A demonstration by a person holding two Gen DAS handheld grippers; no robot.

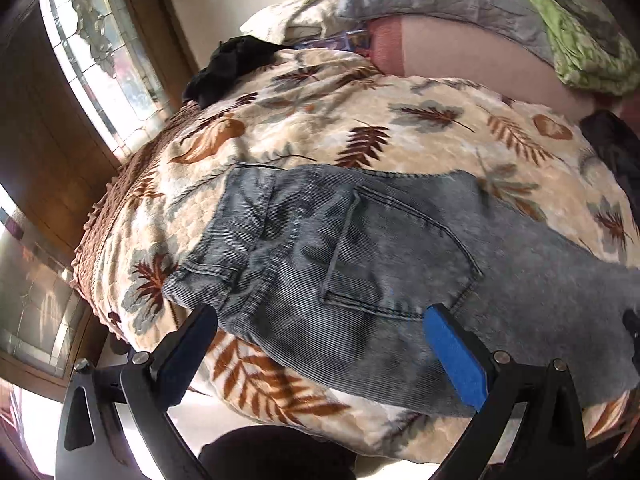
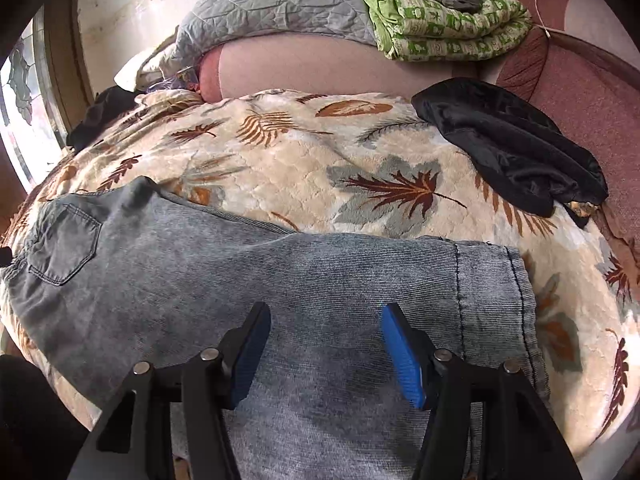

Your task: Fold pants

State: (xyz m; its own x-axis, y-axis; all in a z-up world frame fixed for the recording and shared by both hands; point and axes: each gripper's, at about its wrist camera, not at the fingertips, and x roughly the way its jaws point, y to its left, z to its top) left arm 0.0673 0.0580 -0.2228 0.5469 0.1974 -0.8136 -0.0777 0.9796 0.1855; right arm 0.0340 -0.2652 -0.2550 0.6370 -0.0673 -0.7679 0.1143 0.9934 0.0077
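Well, ribbed grey pants [image 2: 280, 280] flat on plush, prob. fleece, blanket [image 2: 304, 168].

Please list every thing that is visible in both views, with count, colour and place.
pants: one, washed grey-blue, flat across the near part of the blanket, pocket end to the left, hem to the right
blanket: one, cream with brown and grey leaves, covering the bed
black cloth: two, black; one at the far right of the blanket, one at the far left edge
quilt: one, grey, at the back by the wall
green cloth: one, green and white, folded, beside the quilt
window: one, patterned glass, at the left
left gripper: one, black with blue pads, open above the pocket end
right gripper: one, black with blue pads, open above the leg
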